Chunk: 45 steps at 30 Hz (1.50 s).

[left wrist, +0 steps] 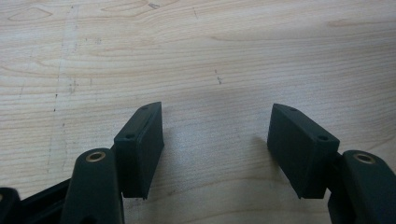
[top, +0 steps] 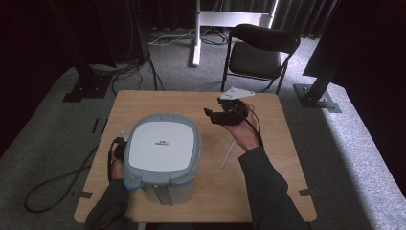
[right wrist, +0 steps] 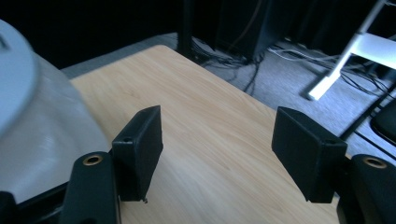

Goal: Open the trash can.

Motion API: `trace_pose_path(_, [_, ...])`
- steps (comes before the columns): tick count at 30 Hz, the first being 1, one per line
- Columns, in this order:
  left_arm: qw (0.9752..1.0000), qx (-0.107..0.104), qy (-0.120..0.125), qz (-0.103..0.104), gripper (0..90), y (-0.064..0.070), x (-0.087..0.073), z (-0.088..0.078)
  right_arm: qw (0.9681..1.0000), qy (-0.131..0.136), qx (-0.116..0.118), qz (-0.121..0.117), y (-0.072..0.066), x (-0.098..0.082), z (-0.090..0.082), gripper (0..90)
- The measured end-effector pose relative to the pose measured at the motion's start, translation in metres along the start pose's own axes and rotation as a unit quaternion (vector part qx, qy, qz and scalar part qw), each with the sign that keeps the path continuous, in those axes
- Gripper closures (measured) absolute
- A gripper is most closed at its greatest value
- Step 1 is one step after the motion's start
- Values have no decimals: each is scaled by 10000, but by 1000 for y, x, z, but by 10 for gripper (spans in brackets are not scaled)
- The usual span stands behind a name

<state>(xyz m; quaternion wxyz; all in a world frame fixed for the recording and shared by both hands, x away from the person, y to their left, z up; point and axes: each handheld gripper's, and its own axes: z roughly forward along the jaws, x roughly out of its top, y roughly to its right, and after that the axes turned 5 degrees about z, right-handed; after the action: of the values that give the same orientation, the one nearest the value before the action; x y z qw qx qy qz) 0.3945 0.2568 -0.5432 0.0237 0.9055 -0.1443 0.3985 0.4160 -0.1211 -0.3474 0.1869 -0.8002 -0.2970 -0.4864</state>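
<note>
A grey-blue appliance with a white lid point(top: 163, 146) stands on the wooden table point(top: 268, 182), left of the middle. My left gripper point(top: 118, 147) sits low against the appliance's left side. In the left gripper view its jaws stand open point(left wrist: 215, 140) over bare wood, with nothing between them. My right gripper point(top: 214, 109) is held above the table to the right of the appliance and behind it, pointing left. The right gripper view has those jaws open point(right wrist: 217, 140) and empty, with the appliance's rounded wall point(right wrist: 42, 126) at the left.
A thin white stick point(top: 227, 154) lies on the table under my right hand. Beyond the table's far edge stand a black folding chair point(top: 258, 52) and a white stand point(top: 196, 33). Cables point(top: 52, 184) trail over the grey carpet at the left.
</note>
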Motion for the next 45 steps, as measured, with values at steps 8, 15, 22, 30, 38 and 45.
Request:
trace_pose_path(8, [10000,1,12,1,362,0,0,0,9994,29,294,-191,-19,17,5,327])
trace_pose_path(15, [10000,1,12,1,363,0,0,0,9980,22,565,-282,-34,28,12,342])
trace_pose_path(22, [10000,1,12,1,363,0,0,0,9940,64,1078,-170,-43,40,15,351])
trace_pose_path(30, [10000,3,-5,3,363,0,0,0,9911,-97,1292,-315,-56,46,25,351])
trace_pose_path(38, [10000,-5,-2,18,362,0,0,0,9854,-235,1673,-202,-57,49,39,350])
trace_pose_path(45, [10000,-6,8,16,363,0,0,0,9801,-389,1941,-134,-55,51,43,361])
